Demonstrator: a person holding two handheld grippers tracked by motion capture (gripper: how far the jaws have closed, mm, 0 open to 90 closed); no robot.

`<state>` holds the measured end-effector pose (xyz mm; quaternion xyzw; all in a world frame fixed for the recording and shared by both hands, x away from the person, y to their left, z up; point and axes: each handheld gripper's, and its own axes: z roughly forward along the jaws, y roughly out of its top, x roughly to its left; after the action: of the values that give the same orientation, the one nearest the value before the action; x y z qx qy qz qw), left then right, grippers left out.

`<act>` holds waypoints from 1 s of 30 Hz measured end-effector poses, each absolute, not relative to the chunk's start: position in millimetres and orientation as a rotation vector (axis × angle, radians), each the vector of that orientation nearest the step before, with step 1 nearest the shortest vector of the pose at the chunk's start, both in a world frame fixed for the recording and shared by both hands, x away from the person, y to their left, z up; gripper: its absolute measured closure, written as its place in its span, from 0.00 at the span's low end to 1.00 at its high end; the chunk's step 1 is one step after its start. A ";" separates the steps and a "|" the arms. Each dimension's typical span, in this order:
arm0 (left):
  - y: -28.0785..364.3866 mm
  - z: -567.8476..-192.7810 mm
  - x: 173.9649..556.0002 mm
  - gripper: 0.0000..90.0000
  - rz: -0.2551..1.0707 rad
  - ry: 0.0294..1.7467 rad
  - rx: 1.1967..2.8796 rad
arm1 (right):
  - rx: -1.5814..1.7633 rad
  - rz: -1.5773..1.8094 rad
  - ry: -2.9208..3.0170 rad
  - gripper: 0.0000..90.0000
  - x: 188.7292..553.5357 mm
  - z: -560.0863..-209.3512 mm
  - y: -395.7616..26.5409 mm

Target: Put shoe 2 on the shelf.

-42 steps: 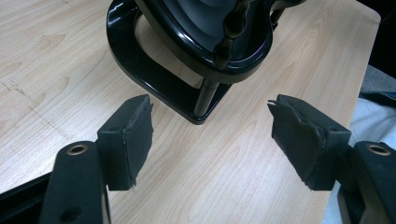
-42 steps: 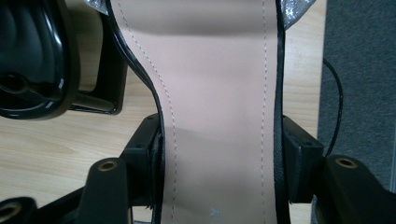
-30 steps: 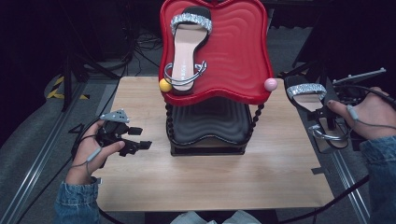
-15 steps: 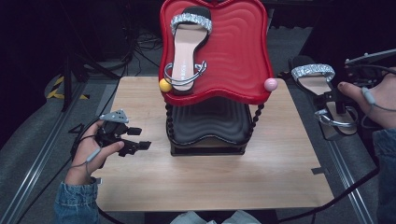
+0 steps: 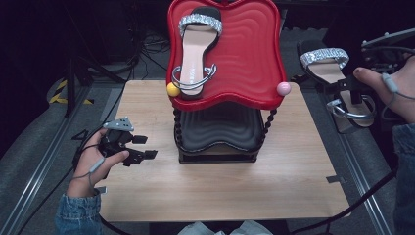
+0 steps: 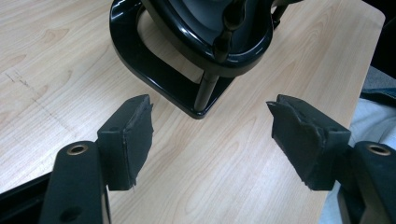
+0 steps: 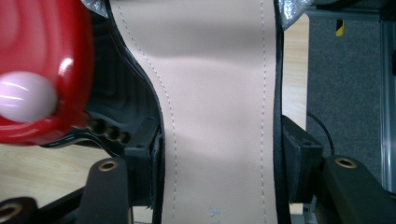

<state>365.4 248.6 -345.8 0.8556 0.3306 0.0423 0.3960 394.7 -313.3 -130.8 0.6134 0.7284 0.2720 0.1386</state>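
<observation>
A beige sandal with a glittery silver strap [image 5: 195,49] lies on the red top tray [image 5: 244,58] of a two-tier stand. Its twin sandal [image 5: 325,68] hangs in the air off the table's right edge, and my right gripper [image 5: 348,92] is shut on its sole. In the right gripper view the beige insole [image 7: 215,70] runs up between the jaws of the right gripper [image 7: 219,158], with the red tray [image 7: 37,46] and a pink ball [image 7: 23,100] to the left. My left gripper [image 5: 142,147] is held open over the table's left side, nothing between its fingers [image 6: 128,140].
The stand's black lower tray [image 5: 220,127] sits under the red one on beaded posts; its base [image 6: 154,74] lies just ahead of the left gripper [image 6: 210,121]. A yellow ball [image 5: 172,89] and a pink ball [image 5: 283,88] tip the red tray's front corners. Cables lie on the floor behind.
The right gripper has carried the sandal up and toward the far side, beside the red tray's right edge. The left gripper has stayed where it was.
</observation>
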 end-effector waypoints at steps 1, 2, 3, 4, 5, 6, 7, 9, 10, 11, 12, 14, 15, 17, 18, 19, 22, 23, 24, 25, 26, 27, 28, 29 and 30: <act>249.2 -346.0 364.9 0.33 0.110 0.840 2.168 | 1.762 0.790 2.107 0.48 395.2 -128.3 -311.2; 250.0 -346.1 363.9 0.33 0.109 0.844 2.167 | 1.758 0.793 2.107 0.48 395.5 -126.0 -309.6; 250.9 -345.7 363.1 0.33 0.111 0.843 2.172 | 1.755 0.799 2.106 0.48 395.8 -123.1 -307.0; 252.4 -345.5 361.6 0.33 0.117 0.844 2.170 | 1.732 0.800 2.109 0.48 397.0 -118.8 -301.4; 252.4 -345.5 361.6 0.33 0.117 0.844 2.170 | 1.724 0.796 2.113 0.48 397.6 -116.9 -297.8; 252.5 -345.6 360.4 0.33 0.115 0.855 2.165 | 1.724 0.796 2.113 0.48 397.6 -116.9 -297.8; 252.8 -346.3 360.0 0.33 0.117 0.853 2.164 | 1.717 0.792 2.119 0.48 398.2 -115.0 -294.1; 253.5 -346.5 358.6 0.33 0.109 0.862 2.172 | 1.703 0.794 2.134 0.48 399.5 -111.1 -285.6; 253.7 -346.8 358.2 0.33 0.110 0.864 2.170 | 1.695 0.795 2.141 0.48 400.0 -109.2 -281.9; 254.0 -346.8 358.0 0.33 0.106 0.863 2.173 | 1.686 0.808 2.148 0.48 401.0 -106.1 -275.6; 254.6 -347.0 357.9 0.33 0.110 0.862 2.170 | 1.684 0.812 2.150 0.48 401.8 -104.5 -272.0; 254.7 -347.5 358.1 0.33 0.117 0.861 2.165 | 1.677 0.810 2.158 0.48 403.6 -101.7 -265.4; 254.6 -347.5 358.1 0.33 0.114 0.863 2.164 | 1.677 0.810 2.158 0.48 403.6 -101.7 -265.4; 254.1 -348.1 358.9 0.33 0.113 0.862 2.169 | 1.677 0.803 2.161 0.48 405.8 -99.3 -257.5; 253.7 -348.4 359.0 0.33 0.107 0.865 2.170 | 1.679 0.801 2.166 0.48 406.9 -98.0 -254.3; 253.8 -348.5 359.4 0.33 0.107 0.861 2.172 | 1.677 0.799 2.167 0.48 408.2 -97.0 -250.8; 253.8 -348.3 360.2 0.33 0.108 0.862 2.170 | 1.670 0.793 2.177 0.48 411.5 -94.4 -241.2; 254.1 -348.2 361.0 0.33 0.116 0.855 2.171 | 1.670 0.796 2.181 0.48 412.6 -93.4 -237.5; 254.0 -348.2 361.2 0.33 0.114 0.856 2.169 | 1.667 0.796 2.186 0.48 414.0 -92.5 -233.1; 254.0 -348.1 361.5 0.33 0.114 0.854 2.169 | 1.666 0.796 2.190 0.48 415.1 -91.7 -229.4; 253.7 -347.9 361.8 0.33 0.111 0.853 2.167 | 1.663 0.789 2.195 0.48 416.3 -90.9 -225.8; 253.7 -347.6 362.1 0.33 0.111 0.850 2.166 | 1.661 0.788 2.198 0.48 417.6 -90.1 -221.9; 254.0 -347.0 362.8 0.33 0.109 0.844 2.169 | 1.660 0.781 2.201 0.48 418.7 -89.3 -219.1; 253.9 -346.8 363.0 0.33 0.107 0.843 2.168 | 1.663 0.777 2.206 0.48 420.3 -87.8 -215.5; 253.5 -346.7 363.0 0.33 0.103 0.848 2.164 | 1.666 0.769 2.205 0.48 422.1 -86.2 -211.6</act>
<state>363.0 253.5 -346.7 0.8540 0.3345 0.0406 0.3964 422.1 -211.6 -86.2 0.5753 0.7616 0.2655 0.1359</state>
